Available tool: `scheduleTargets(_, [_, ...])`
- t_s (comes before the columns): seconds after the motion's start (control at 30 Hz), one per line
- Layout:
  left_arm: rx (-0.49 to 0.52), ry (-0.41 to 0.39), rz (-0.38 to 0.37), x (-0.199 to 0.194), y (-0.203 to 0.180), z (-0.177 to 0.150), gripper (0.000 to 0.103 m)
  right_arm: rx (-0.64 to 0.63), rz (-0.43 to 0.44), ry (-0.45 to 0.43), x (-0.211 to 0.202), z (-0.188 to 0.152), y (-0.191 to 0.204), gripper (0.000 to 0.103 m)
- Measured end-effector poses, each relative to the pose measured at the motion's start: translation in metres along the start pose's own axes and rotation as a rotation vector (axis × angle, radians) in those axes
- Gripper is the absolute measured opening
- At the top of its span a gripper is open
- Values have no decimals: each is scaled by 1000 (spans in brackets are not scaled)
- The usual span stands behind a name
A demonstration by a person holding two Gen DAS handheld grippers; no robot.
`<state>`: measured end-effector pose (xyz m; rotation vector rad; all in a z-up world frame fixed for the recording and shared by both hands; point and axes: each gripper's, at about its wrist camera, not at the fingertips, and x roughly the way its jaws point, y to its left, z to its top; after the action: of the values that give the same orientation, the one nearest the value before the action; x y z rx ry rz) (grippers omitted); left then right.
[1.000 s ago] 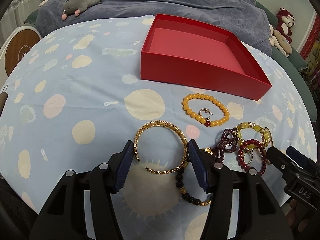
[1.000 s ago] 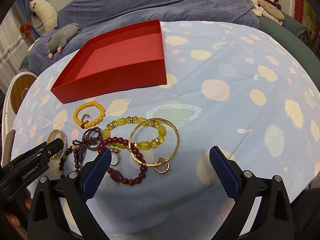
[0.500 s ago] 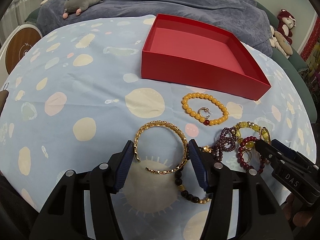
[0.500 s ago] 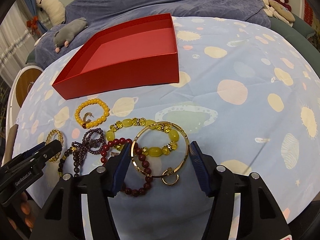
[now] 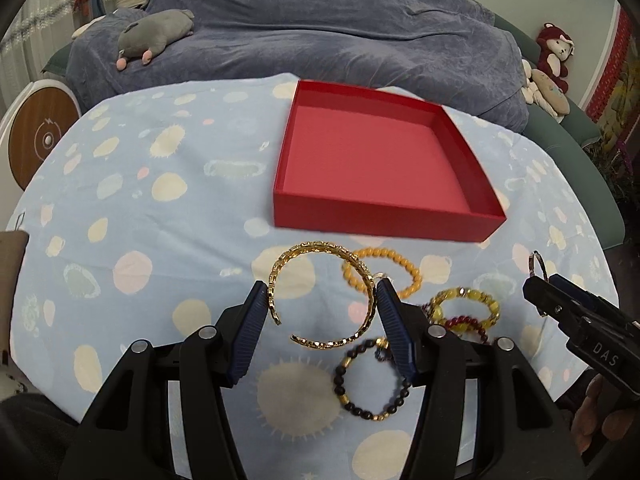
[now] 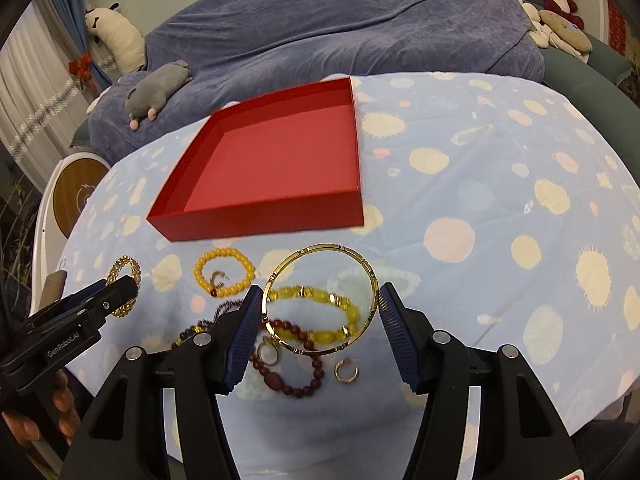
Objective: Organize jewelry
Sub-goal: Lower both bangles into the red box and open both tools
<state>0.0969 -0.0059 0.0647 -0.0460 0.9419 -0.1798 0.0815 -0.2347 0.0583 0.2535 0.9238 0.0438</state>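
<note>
left gripper (image 5: 322,312) clamped across an open gold chain-link cuff (image 5: 320,296), blue pads pressing its two sides, cuff lifted clear of the blue spotted tablecloth (image 5: 132,208) and tilted toward the camera, gap in the cuff at lower left. right gripper (image 6: 320,314) clamped the same way on a plain gold bangle (image 6: 320,300), pads touching its left and right edges, bangle raised off the cloth and framing the jewelry below. left on the cloth, near the front edge: an orange bead bracelet (image 6: 224,272) with a small hoop earring (image 6: 218,279) inside it, a yellow bead bracelet (image 6: 316,314) seen through the bangle, a dark red bead bracelet (image 6: 292,376) just in front of it, a small gold ring (image 6: 267,354) inside the red one, a gold hoop earring (image 6: 346,370) just to the right, a purple bead strand (image 6: 228,306) partly hidden behind the right gripper's left finger. in the left wrist view, a black and gold bead bracelet (image 5: 370,380) lying beneath the lifted cuff, partly behind the left gripper's right finger. beyond the jewelry, an open red box (image 6: 260,224), shallow, nothing inside, standing apart from every piece. behind the table, a blue-grey covered sofa (image 5: 340,40) with a grey plush animal (image 5: 154,36) on it.
</note>
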Motion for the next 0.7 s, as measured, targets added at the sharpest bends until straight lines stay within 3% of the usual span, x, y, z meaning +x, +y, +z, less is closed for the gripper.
scheduleTargets(0.17, [75,-48,-10,9,-10,66,54,-30,38,-35,12,65,6,57])
scheduleTargets(0.37, [68,-38,-45,59,-13,139,54,-30,84,-30,63,139,16,57])
scheduleTargets(0.53, [103,2,-7,114,-20,171,54,-81,49,12,116,173,24,57])
scheduleTargets(0.7, [101,51,4,161,-21,184,54,-110,15,63,166,186,23,57])
